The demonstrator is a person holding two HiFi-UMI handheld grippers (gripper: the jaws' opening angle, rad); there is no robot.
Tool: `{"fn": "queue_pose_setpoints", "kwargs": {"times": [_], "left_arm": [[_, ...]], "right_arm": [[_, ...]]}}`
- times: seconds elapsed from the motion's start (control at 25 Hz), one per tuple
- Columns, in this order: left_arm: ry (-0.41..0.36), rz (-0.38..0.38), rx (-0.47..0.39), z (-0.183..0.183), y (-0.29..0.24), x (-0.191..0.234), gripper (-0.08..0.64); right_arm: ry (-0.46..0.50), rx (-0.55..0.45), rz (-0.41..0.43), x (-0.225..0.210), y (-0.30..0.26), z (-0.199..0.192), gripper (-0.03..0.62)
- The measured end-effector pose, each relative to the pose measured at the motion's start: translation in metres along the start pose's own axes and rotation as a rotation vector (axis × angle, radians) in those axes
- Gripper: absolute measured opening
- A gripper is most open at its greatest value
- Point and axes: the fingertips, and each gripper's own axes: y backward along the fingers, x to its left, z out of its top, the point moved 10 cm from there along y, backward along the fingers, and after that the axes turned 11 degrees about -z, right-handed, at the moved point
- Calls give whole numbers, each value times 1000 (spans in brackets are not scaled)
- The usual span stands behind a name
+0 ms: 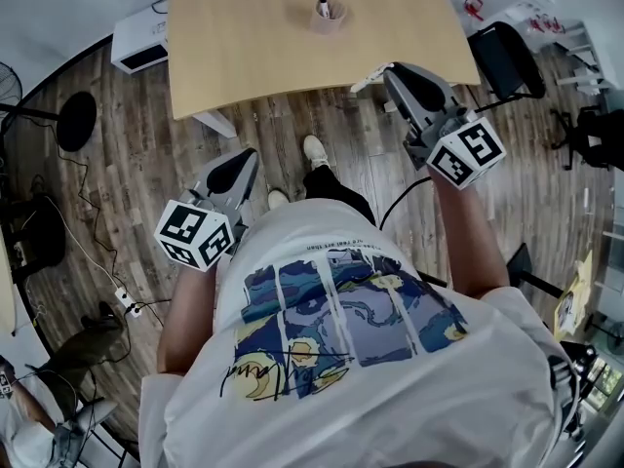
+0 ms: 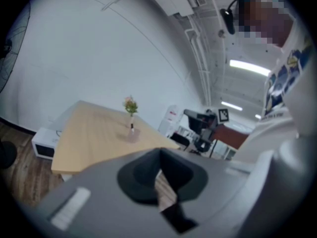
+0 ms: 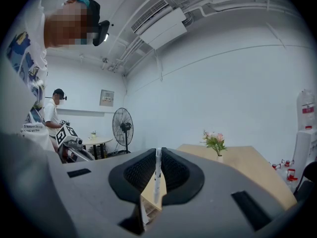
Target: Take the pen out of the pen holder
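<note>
Closest in the head view is the person's white shirt (image 1: 390, 378) with a blue and yellow print, filling the picture from 4 to 7 o'clock. Just past it, at about 8 o'clock, the left gripper (image 1: 237, 169) hangs over the wooden floor (image 1: 117, 213). Its own view shows the two black pads pressed together with nothing between them, only a sliver of floor showing below the seam. Between the two grippers a white shoe (image 1: 314, 150) stands on the boards near the middle of the picture. The right gripper (image 1: 393, 73) is held higher, at about 2 o'clock, with its tip lined up with the near edge of the table (image 1: 224, 57). Its jaws are likewise closed on nothing, with just a thin pale slit between the ribbed pads. On the pale wooden table, at 12 o'clock and well apart from both grippers, stands the pen holder (image 1: 329, 18), with the pen (image 1: 323, 2) upright inside it. In the left gripper view a small vase of flowers (image 2: 131, 104) stands just behind the holder. Farther off, the right gripper view shows a fan (image 3: 122, 127) on a stand at about 9 o'clock against the white wall
</note>
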Motion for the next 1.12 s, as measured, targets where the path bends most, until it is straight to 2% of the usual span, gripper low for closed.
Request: {"fn": "queue_pose_setpoints", "kwargs": {"times": [1.12], "left_arm": [[6, -17, 27, 13, -33, 23, 9]], "right_arm": [[-12, 13, -20, -33, -21, -5, 31]]}}
